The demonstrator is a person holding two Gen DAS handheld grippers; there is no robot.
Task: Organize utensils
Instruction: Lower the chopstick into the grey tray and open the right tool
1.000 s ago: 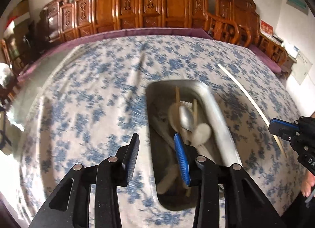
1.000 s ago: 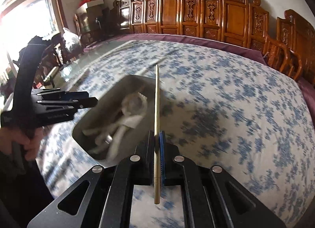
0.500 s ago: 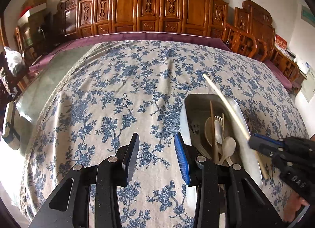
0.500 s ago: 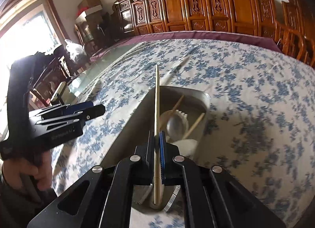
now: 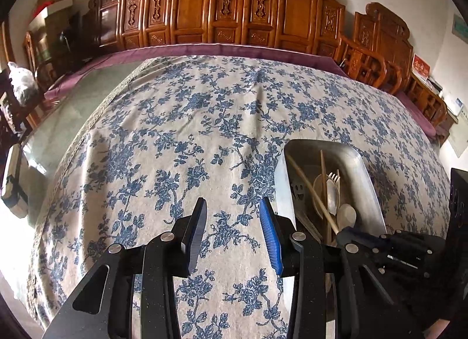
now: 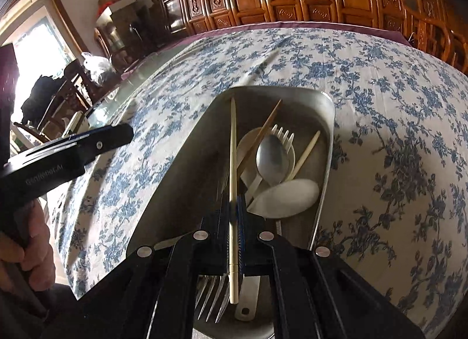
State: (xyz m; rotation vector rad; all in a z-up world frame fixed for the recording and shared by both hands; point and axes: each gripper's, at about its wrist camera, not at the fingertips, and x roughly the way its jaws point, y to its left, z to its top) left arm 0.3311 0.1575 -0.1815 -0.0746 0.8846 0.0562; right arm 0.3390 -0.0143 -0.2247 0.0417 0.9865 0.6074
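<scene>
The right gripper [image 6: 233,219] has its fingers closed on a pale chopstick [image 6: 233,145], clamped near the butt end. The chopstick extends toward 12 o'clock over the metal tray [image 6: 327,122], its tip near the tray's far wall.

The left gripper [image 5: 232,232] holds nothing; its fingers stand partly apart over the floral tablecloth [image 5: 175,134], just beside the tray's left rim at 9 o'clock.

Tray contents, right wrist view:
- metal spoon [image 6: 272,157], at centre
- white plastic fork [image 6: 282,132], tines showing beyond the metal spoon at 12 o'clock
- white spoon [image 6: 288,197], at 4 o'clock
- brown chopstick [image 6: 260,134], lying diagonally across the pile
- second pale chopstick [image 6: 305,153], at 2 o'clock
- metal fork [image 6: 215,298], tines at 6 o'clock beneath the right gripper

The tray rests on the surface. Carved wooden chairs [image 5: 234,8] line the far wall.
</scene>
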